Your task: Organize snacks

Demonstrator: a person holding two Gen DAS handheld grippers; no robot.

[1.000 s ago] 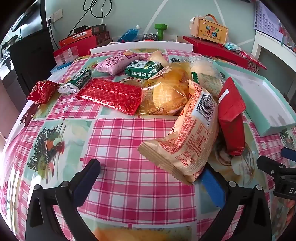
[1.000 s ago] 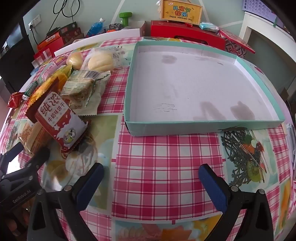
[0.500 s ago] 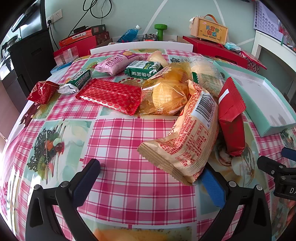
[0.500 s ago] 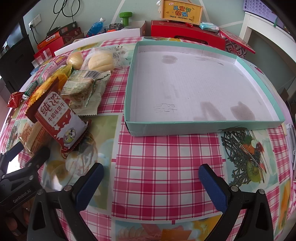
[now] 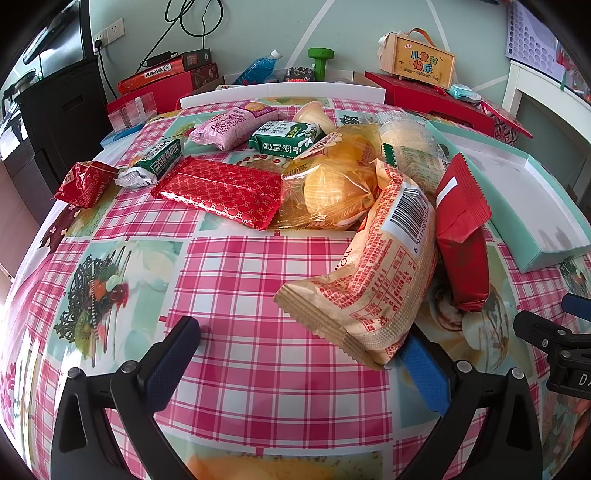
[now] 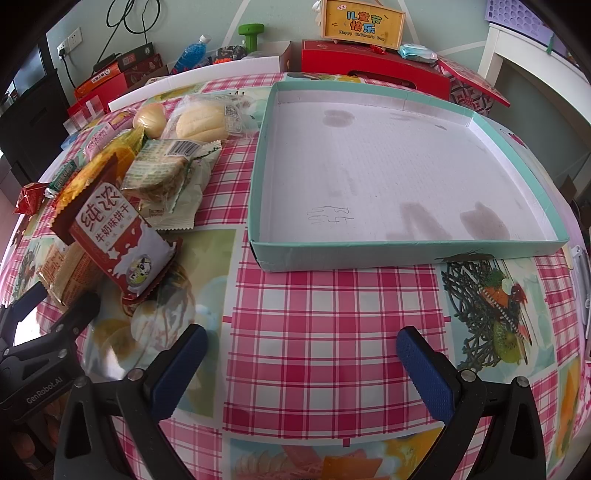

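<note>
Several snack packs lie in a heap on the checked table. A beige biscuit pack (image 5: 373, 273) lies nearest my left gripper (image 5: 299, 350), which is open; the pack's near corner overlaps the right fingertip (image 5: 421, 365). Beside it leans a red milk-biscuit pack (image 5: 461, 229) (image 6: 118, 240). Behind are a yellow bun bag (image 5: 332, 181), a flat red patterned pack (image 5: 221, 188), a green pack (image 5: 288, 138) and a pink pack (image 5: 236, 125). The teal shallow box (image 6: 406, 251) holds nothing. My right gripper (image 6: 299, 354) is open over bare tablecloth in front of the box.
Red gift boxes (image 6: 369, 62), a wooden sign box (image 6: 364, 18), a blue bottle (image 6: 192, 50) and a green dumbbell (image 6: 251, 35) stand behind the table. A black cabinet (image 5: 55, 110) is at the left. A white shelf (image 6: 535, 70) is at the right.
</note>
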